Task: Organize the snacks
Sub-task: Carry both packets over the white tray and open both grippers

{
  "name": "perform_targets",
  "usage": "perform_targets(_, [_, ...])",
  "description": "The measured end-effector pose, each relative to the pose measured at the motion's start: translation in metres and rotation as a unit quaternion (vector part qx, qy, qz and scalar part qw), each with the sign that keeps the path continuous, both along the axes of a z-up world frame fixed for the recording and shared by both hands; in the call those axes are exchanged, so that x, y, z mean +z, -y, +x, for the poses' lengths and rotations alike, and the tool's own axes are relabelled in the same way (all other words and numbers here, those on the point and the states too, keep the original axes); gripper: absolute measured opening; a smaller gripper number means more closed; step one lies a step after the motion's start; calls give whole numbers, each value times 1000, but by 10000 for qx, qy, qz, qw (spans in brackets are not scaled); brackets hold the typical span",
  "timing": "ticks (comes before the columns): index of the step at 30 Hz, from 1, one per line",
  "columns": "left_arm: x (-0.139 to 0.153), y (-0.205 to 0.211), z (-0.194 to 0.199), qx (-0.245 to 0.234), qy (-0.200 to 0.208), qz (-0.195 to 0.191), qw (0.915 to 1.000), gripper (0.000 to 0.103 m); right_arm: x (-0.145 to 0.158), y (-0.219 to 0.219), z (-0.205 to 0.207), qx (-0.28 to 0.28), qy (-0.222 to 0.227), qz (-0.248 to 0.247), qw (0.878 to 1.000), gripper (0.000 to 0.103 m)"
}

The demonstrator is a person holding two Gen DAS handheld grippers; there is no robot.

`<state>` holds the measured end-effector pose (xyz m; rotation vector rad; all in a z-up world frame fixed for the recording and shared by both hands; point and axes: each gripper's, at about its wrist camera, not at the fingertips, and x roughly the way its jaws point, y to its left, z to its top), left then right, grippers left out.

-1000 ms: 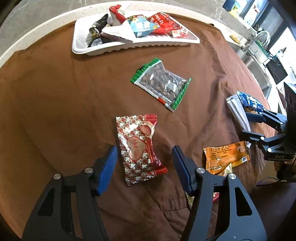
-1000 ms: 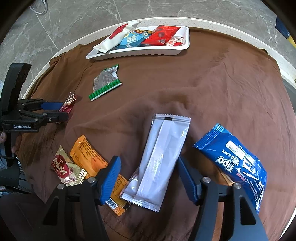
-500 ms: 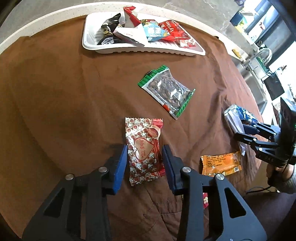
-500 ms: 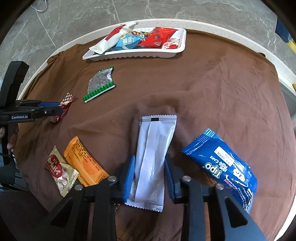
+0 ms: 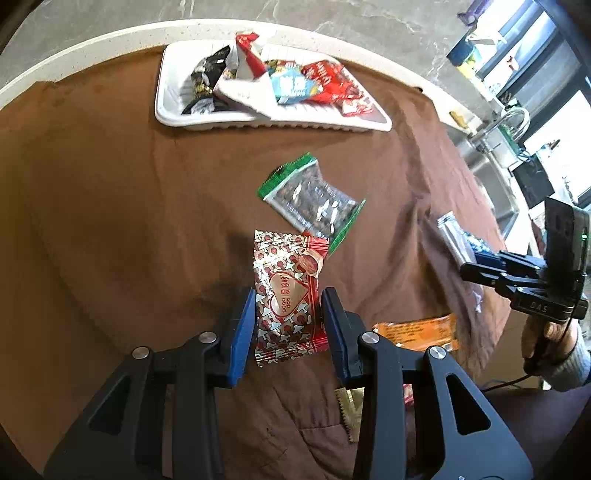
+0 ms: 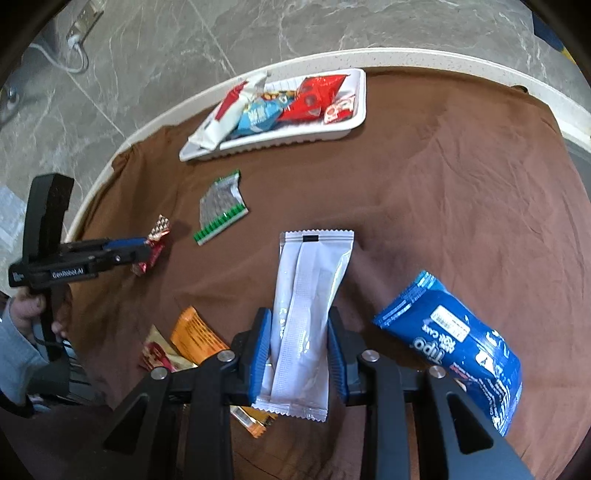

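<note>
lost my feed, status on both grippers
Left gripper shut on heart-print snack. Right gripper shut on white packet. White tray ahead; green-edged nut bag lies between.

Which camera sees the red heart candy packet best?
The left wrist view: the red heart packet sits large and face-on in the left gripper. The right wrist view shows it only small and edge-on, far left.

A brown cloth (image 6: 443, 177) drapes the round counter (image 6: 406, 55), wrinkled and creased, leaving the pale speckled rim bare at the far edge; grey marble floor (image 6: 166, 48) lies beyond, with a white power strip (image 6: 79, 27) and its cable on it; in the left wrist view a steel sink (image 5: 491, 173) and curved tap (image 5: 513, 116) stand by bright windows (image 5: 554, 122).
</note>
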<state>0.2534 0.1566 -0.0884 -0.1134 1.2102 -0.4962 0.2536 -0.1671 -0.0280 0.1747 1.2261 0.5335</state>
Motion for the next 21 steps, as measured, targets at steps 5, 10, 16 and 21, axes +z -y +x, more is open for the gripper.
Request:
perform_targets(5, [14, -1, 10, 40, 64, -196, 9998, 34, 6, -3, 11, -27, -28, 213, 9998, 32])
perform_targets(10, [27, -7, 30, 162, 125, -435, 9988, 34, 11, -7, 31, -60, -84, 477, 9988, 32])
perform_targets(16, [46, -15, 59, 284, 298, -590, 9974, 34, 20, -19, 63, -32, -37, 690, 9976, 32])
perform_targets(21, [56, -23, 94, 396, 391, -671, 9962, 34, 23, -29, 95, -55, -15, 831, 9965, 32])
